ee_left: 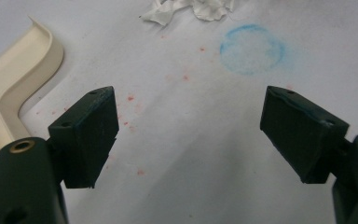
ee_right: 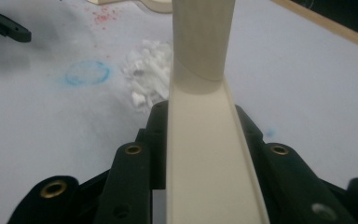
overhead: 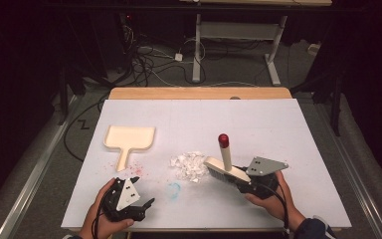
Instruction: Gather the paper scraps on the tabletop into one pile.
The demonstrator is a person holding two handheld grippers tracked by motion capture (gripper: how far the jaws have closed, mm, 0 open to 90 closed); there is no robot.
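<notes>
Right gripper [overhead: 238, 179] clamps a cream plastic brush [overhead: 223, 167] beside a crumpled white paper heap [overhead: 189, 165].
Left gripper [overhead: 142, 196] gapes empty, near left; the flat cream dustpan [overhead: 128, 138] lies far left, empty.

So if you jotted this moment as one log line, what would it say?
right gripper: shut on brush, beside paper scraps | left gripper: open, holds nothing | dustpan: flat on table, untouched
</notes>
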